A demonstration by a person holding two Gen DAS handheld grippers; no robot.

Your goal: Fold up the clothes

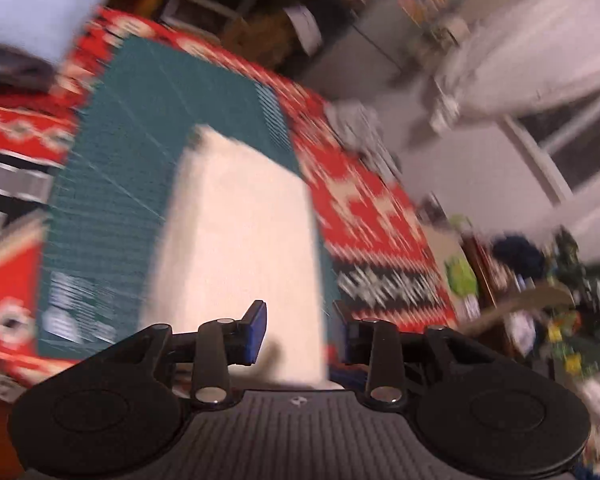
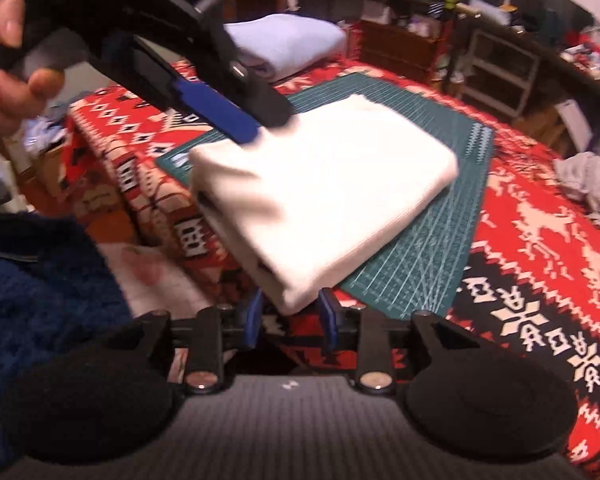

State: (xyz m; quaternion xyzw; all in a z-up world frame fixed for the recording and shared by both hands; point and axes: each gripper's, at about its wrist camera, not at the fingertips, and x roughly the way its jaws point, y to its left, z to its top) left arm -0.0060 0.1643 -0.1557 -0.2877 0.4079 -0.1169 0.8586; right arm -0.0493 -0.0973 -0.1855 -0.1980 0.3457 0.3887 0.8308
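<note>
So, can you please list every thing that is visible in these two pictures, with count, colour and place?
white garment: one, white, folded, lying on the mat, near corner past the mat's edge
mat: one, dark green with pale grid lines, on the cloth
cloth: one, red, black and cream pattern, covering the table
blue garment: one, pale blue, folded, at the far end of the table
grey fabric: one crumpled heap, at the table's right edge
shelves: cluttered, in the background
sleeve: one, dark blue, lower left
hand: one, holding the left gripper
left gripper: black with blue pads, open, above the white garment
right gripper: black with blue pads, open, at the garment's near corner
</note>
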